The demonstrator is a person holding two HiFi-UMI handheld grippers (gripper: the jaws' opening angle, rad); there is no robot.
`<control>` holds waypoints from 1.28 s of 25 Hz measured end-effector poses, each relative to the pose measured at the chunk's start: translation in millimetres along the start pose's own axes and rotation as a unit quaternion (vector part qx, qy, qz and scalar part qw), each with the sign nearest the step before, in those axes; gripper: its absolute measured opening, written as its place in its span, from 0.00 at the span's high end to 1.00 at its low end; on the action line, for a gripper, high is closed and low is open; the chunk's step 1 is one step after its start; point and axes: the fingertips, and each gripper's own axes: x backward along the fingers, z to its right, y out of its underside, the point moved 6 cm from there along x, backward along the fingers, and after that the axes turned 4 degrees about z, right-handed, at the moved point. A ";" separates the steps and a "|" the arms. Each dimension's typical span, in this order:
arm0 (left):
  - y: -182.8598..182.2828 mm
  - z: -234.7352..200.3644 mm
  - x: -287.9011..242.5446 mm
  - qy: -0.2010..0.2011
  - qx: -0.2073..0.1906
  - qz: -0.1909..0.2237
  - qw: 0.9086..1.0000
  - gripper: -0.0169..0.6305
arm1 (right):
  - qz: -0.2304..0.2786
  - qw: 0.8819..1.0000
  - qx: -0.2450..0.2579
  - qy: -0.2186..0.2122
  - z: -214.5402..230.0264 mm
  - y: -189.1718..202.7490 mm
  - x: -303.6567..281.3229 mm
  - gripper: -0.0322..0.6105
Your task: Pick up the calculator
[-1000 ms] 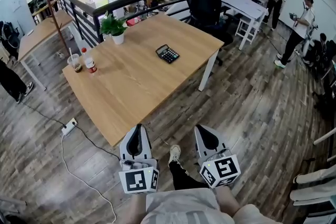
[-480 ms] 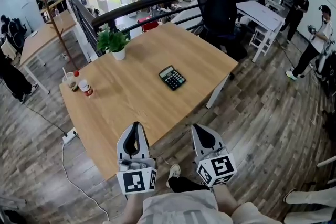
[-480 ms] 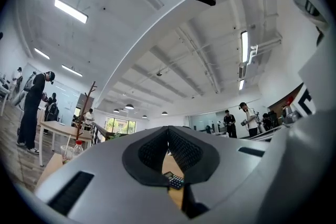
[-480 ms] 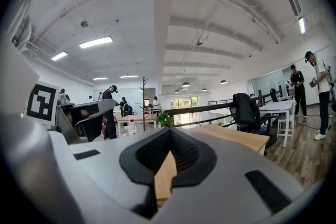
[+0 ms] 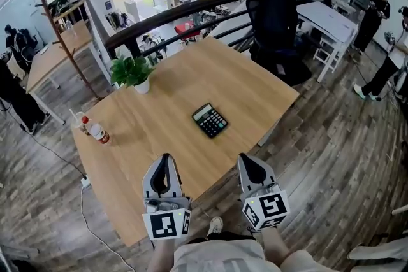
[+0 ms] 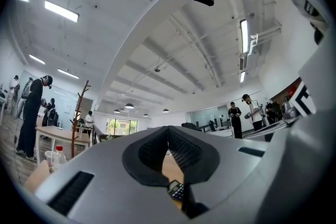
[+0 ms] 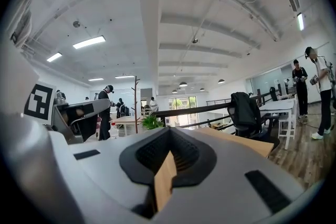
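Both grippers have closed in on the table (image 5: pixel 146 156) over the last second. A second ago they hung over bare floor, short of the table's near corner. Now the tips of the left gripper (image 5: pixel 166 158) and the right gripper (image 5: pixel 246 158) overlap the wooden top just past its near edge.

The calculator (image 5: pixel 210 120) has not shifted on the wood. It lies flat, face up and turned at an angle, out in the middle of the table. It sits beyond both grippers, a little nearer the right one, and touches neither. It looks larger and sits lower in the head view than before, with far less table between it and the tips.

The left gripper's fingers (image 6: pixel 181 147) are pressed together at the tip with nothing between them. Through the slit beneath, a corner of the calculator's keypad peeks out. The right gripper's fingers (image 7: pixel 181 152) are likewise pressed together and empty, with only a sliver of wood showing through their slit.

The potted plant (image 5: pixel 132 71) stands at the far left corner. The bottle (image 5: pixel 95 130) and the cup (image 5: pixel 79 120) stand at the left edge. All three keep their places on the table, though they have slid across the picture.
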 end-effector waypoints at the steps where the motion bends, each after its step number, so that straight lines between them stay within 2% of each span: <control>1: 2.8 1.1 -4.7 0.000 0.001 -0.003 1.000 0.96 | -0.001 1.000 0.001 -0.002 3.6 -0.2 -4.8 0.92; 10: 22.3 -3.5 -45.6 -0.002 0.005 -0.018 1.000 0.96 | -0.003 1.000 0.011 -0.019 20.0 -2.4 -53.6 0.92; 20: 49.9 0.1 -107.2 -0.010 0.023 -0.010 1.000 0.96 | 0.006 1.000 0.006 -0.022 52.5 -0.6 -100.7 0.92; 27: 60.6 -4.4 -135.7 -0.020 0.023 -0.006 1.000 0.96 | -0.002 0.997 0.018 -0.077 70.4 -3.5 -144.3 0.92; 32: 74.9 -25.3 -150.8 -0.049 0.022 -0.017 0.998 0.96 | -0.013 0.985 0.070 -0.154 77.8 -14.0 -192.6 0.92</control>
